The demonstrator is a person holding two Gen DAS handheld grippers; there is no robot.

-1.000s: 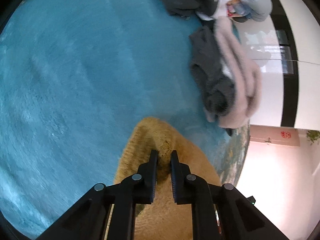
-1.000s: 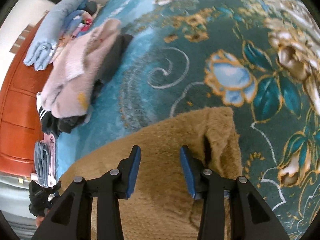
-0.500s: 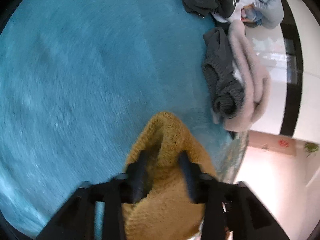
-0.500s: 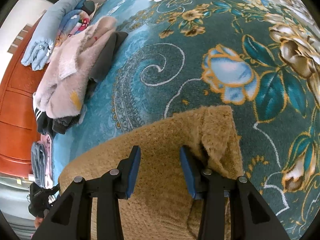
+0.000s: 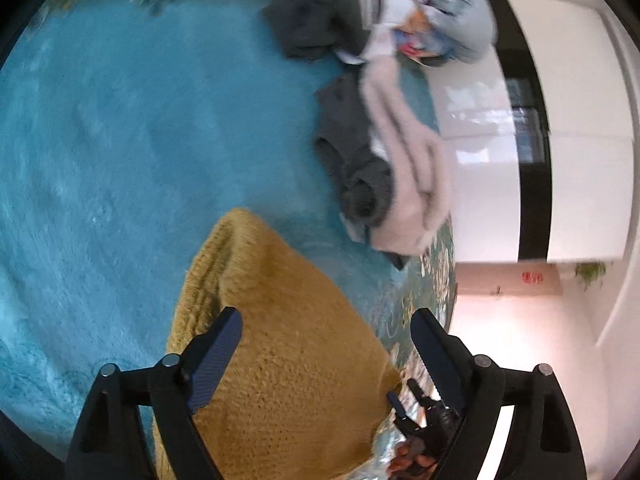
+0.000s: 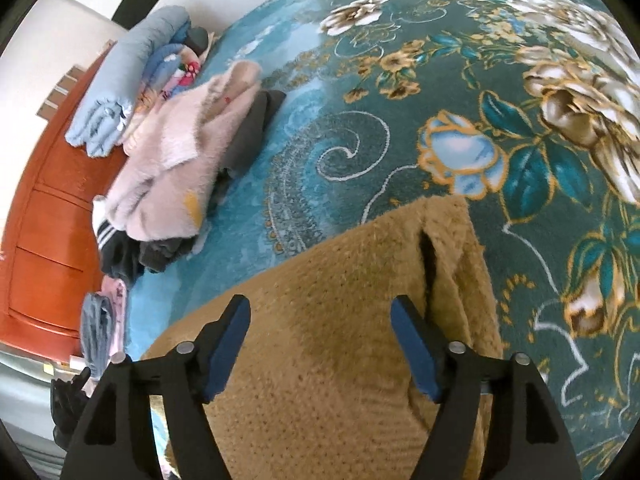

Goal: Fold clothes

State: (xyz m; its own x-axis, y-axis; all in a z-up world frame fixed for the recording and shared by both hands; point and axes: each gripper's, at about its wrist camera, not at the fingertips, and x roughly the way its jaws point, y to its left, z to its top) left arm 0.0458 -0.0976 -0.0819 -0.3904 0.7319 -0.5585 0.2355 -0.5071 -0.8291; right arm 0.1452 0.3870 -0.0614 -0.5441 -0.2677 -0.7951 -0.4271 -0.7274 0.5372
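the mustard knit sweater [image 5: 280, 344] lies flat on the teal floral blanket [image 6: 460, 92], directly under and ahead of both grippers. the left gripper [image 5: 326, 344] and right gripper [image 6: 320, 336] both hang spread wide, released, holding nothing. it looks soft, thick, floppy and light, likely to sag; best pinched at a folded edge or corner, through both layers.
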